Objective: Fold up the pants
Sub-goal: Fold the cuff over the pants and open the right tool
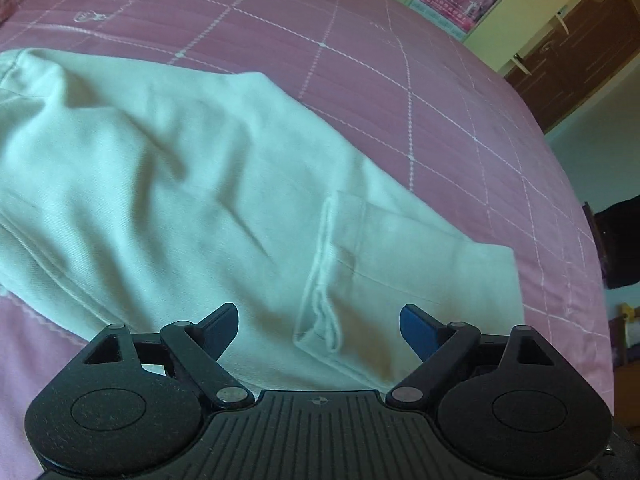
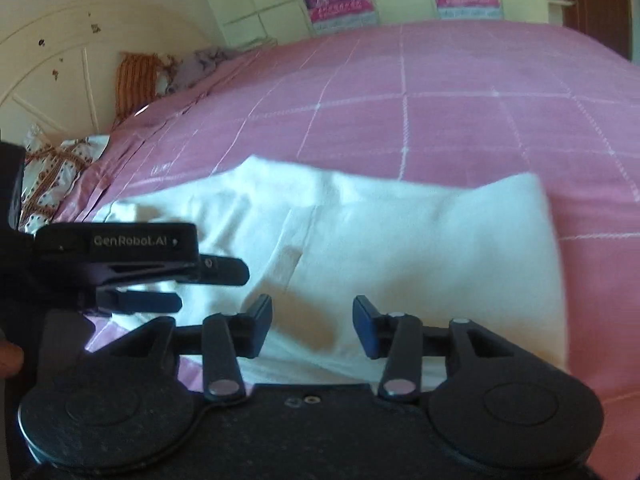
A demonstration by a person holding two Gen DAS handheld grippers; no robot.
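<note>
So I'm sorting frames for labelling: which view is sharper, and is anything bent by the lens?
Left wrist view: pants fairly crisp, seams readable. Right wrist view: pants smeared, edges soft. Both: the bedspread grid lines curve from fisheye, corners dark.

The left gripper (image 1: 319, 328) fills the bottom of its own view, jaws spread wide with nothing between the pads. It also shows side-on at the left edge of the right wrist view. The right gripper (image 2: 313, 326) sits at bottom centre, jaws partly apart, gripping nothing.
</note>
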